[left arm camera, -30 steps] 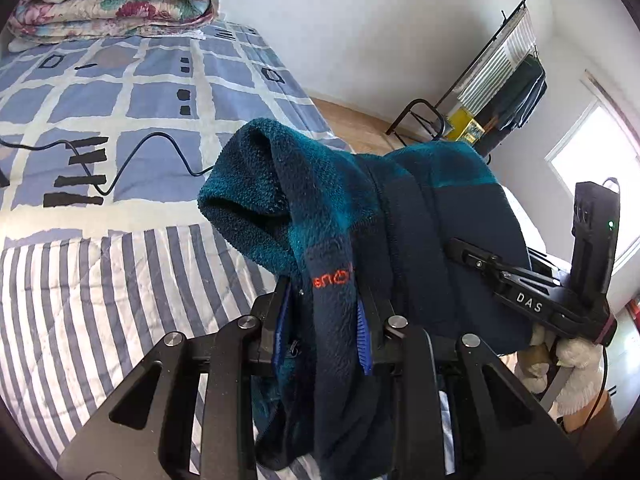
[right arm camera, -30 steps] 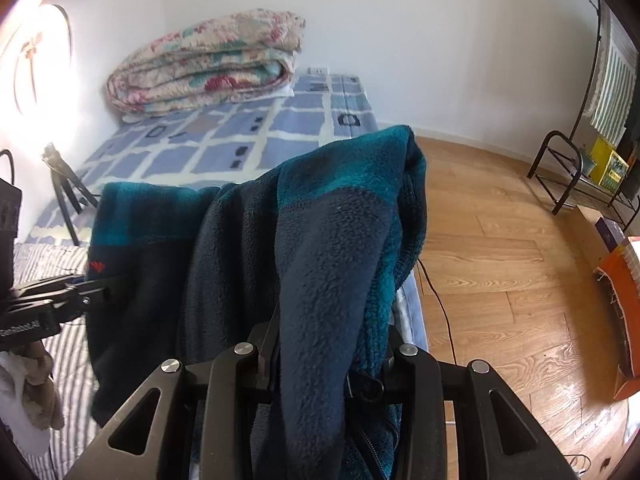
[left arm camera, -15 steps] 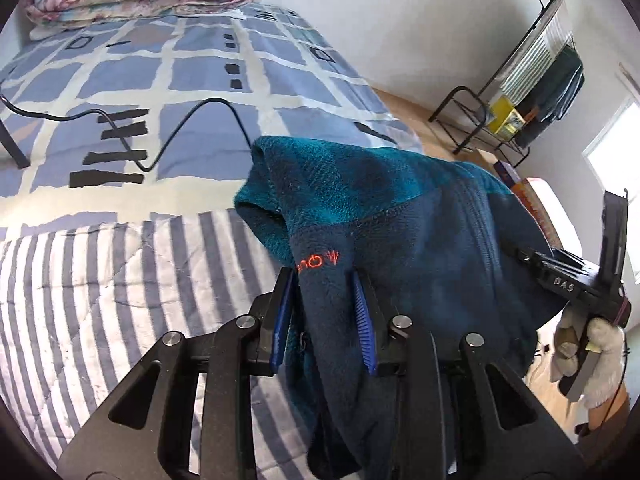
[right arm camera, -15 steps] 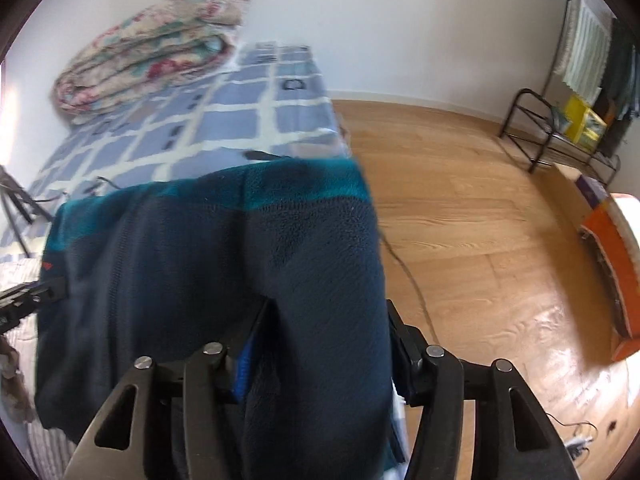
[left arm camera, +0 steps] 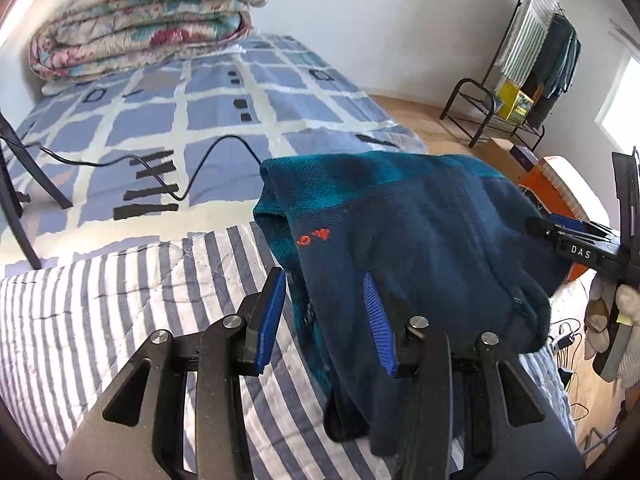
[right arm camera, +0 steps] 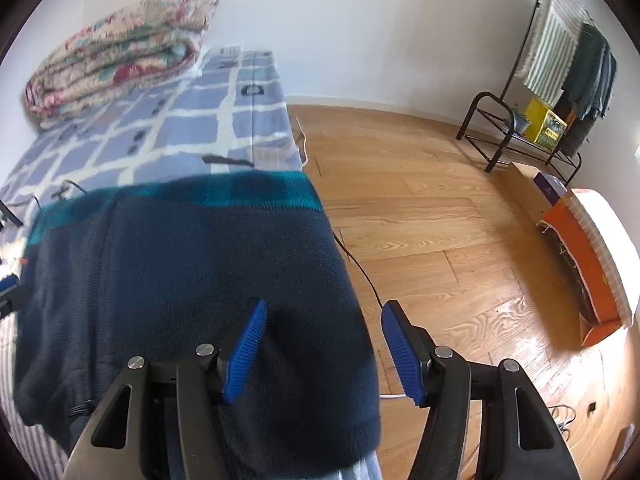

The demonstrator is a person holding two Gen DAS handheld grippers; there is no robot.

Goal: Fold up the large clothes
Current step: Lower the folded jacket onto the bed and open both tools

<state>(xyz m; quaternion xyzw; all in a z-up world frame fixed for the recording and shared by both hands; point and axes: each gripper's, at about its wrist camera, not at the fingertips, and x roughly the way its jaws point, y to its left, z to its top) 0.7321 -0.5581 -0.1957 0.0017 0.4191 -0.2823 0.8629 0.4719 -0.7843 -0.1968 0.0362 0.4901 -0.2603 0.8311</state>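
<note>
A navy and teal fleece jacket (left arm camera: 420, 240) with a small orange logo lies folded on the striped blanket (left arm camera: 100, 320) at the bed's near edge. It also shows in the right wrist view (right arm camera: 180, 264). My left gripper (left arm camera: 324, 300) is open, its blue pads (left arm camera: 272, 312) spread, with the jacket's near edge lying between and over them. My right gripper (right arm camera: 320, 344) is open over the jacket's near right corner. The right gripper also shows in the left wrist view (left arm camera: 576, 236) at the jacket's far side.
A blue checked bedsheet (left arm camera: 200, 112) carries a black cable (left arm camera: 208, 148) and a folded floral quilt (left arm camera: 140, 20) at the head. Wooden floor (right arm camera: 440, 240) lies right of the bed, with a clothes rack (right arm camera: 560, 80) and an orange box (right arm camera: 580, 260).
Both grippers have opened and let go of the jacket. The jacket has dropped from a lifted bunch to lie flat on the bed.
</note>
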